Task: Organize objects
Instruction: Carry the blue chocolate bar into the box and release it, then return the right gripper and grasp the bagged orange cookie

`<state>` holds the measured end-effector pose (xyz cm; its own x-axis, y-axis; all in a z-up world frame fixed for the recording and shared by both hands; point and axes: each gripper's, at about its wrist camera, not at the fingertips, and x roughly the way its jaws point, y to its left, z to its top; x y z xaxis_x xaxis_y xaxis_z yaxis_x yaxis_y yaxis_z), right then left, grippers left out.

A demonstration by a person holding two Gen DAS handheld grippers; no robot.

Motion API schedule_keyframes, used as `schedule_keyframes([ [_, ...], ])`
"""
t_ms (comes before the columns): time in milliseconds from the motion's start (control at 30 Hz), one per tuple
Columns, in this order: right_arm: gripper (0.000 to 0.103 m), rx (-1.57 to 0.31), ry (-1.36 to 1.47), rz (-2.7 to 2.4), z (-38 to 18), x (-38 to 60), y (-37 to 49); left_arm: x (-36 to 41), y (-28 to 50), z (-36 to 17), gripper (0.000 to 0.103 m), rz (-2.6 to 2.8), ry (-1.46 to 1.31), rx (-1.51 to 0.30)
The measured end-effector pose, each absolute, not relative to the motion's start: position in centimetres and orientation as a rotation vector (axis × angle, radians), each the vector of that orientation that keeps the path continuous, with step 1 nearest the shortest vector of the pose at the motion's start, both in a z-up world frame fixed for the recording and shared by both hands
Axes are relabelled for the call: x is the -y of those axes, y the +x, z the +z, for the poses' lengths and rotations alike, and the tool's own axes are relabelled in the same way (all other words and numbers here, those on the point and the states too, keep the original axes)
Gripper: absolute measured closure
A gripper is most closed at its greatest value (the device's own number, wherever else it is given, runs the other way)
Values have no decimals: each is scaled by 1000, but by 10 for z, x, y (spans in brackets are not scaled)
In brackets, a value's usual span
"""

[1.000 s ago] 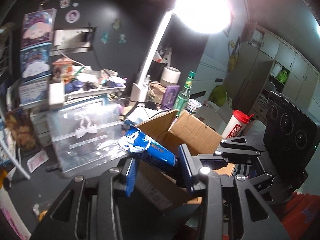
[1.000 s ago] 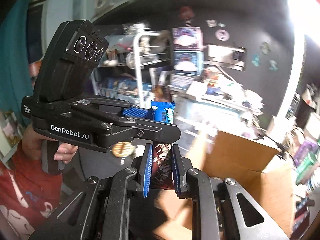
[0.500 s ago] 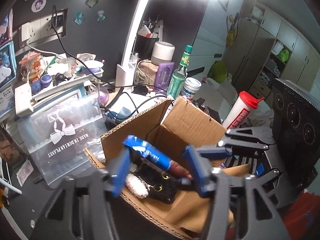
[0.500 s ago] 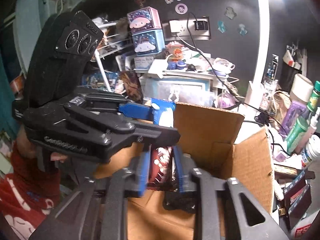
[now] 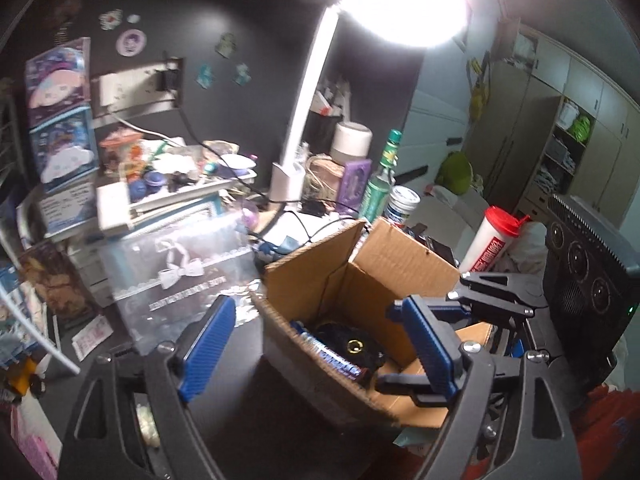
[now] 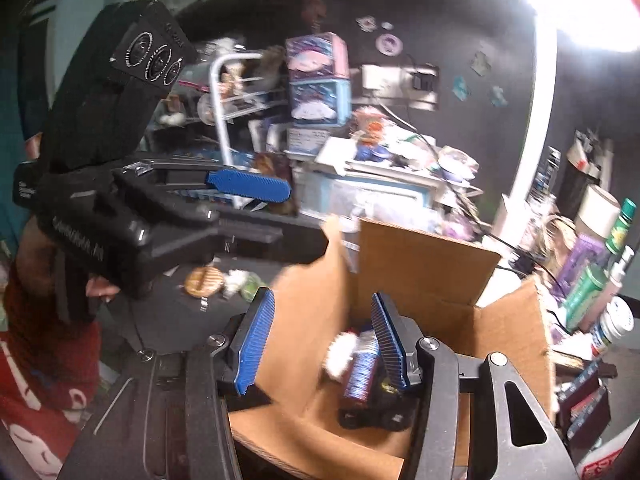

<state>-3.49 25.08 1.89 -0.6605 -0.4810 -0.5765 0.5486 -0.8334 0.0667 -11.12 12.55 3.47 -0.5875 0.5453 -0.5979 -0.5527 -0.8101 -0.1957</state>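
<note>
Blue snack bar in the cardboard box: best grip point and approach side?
Grip the blue snack bar across its narrow width near mid-length, coming from above through the open top of the cardboard box. It lies flat and long beside the box's left wall, against a black pouch, so side access looks blocked. Left gripper is open.

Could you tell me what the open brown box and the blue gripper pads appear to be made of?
The open brown box looks like matte corrugated cardboard: raw tan faces, creased flaps. The blue gripper pads look like ribbed rubber or plastic, judging by their fine parallel ridges; which one is unclear.
</note>
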Motion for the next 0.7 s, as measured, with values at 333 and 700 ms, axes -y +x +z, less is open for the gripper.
schedule_keyframes([
  [333,56,-236,690,-2225,18,-155,-5,-22,-63,19,15,2584,-822,66],
  [700,56,-216,977,-2119,-76,-76,-44,78,-39,-77,14,2700,-953,300],
])
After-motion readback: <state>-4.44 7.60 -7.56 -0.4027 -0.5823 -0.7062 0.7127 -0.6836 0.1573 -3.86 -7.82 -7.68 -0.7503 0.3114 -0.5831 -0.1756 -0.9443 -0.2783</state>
